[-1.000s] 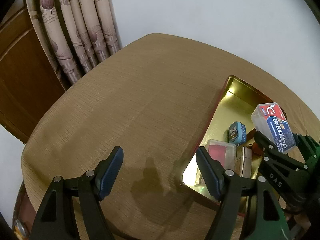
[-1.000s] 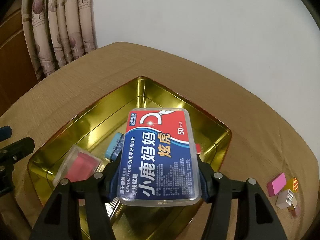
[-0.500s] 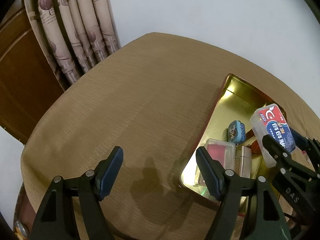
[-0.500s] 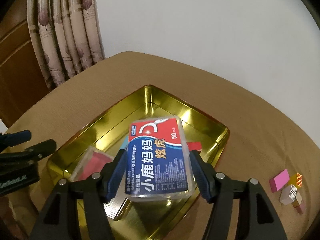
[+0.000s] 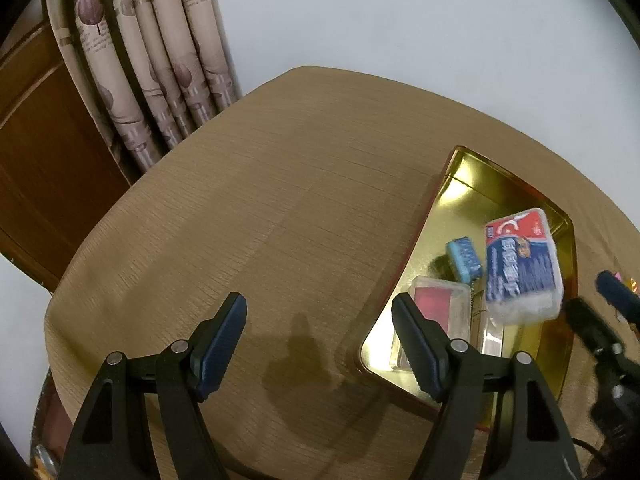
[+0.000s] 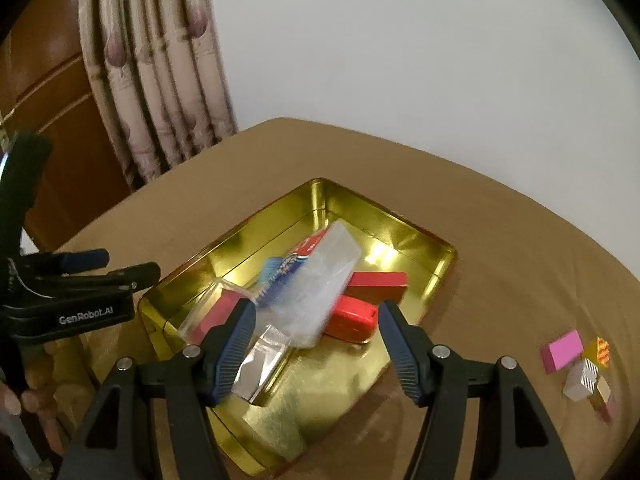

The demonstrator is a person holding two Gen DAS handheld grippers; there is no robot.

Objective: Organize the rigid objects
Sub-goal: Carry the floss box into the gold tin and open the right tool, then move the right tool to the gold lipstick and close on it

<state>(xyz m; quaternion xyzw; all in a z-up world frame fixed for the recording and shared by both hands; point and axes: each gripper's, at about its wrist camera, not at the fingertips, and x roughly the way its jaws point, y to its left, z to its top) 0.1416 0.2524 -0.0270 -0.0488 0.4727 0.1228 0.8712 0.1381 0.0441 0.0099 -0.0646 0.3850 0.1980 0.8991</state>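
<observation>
hovering over the near edge of the gold tin tray [image 6: 420, 240], the right gripper [image 6: 316, 348] has its jaws apart with nothing pressed between them; they have just been opening. the dental floss box [image 6: 320, 284] is just beyond the fingertips, inside the tray, and it looks tilted, leaning on the other things and blurred, so it is probably not settled yet. this is the first risk: the box may slide or tip further, push the small silver pack [image 6: 260, 360] under it, or end up standing on its edge against the red case [image 6: 352, 320].

the left gripper [image 5: 320, 348] hangs over the bare table [image 5: 280, 200] just beside the tray's left wall, jaws also apart and empty. if it moves right carelessly, its finger could hit the rim and shift the whole tray.

in the tray there are also a clear box with pink content [image 5: 440, 304] and a small blue tin [image 5: 464, 258], so it is getting crowded; later things may stack badly.

farther right on the table, a pink block [image 6: 562, 350] and some small patterned blocks [image 6: 588, 376] lie well apart from the tray, seemingly not yet sorted. they are small and close together, so a grasp on one may knock the others away.
</observation>
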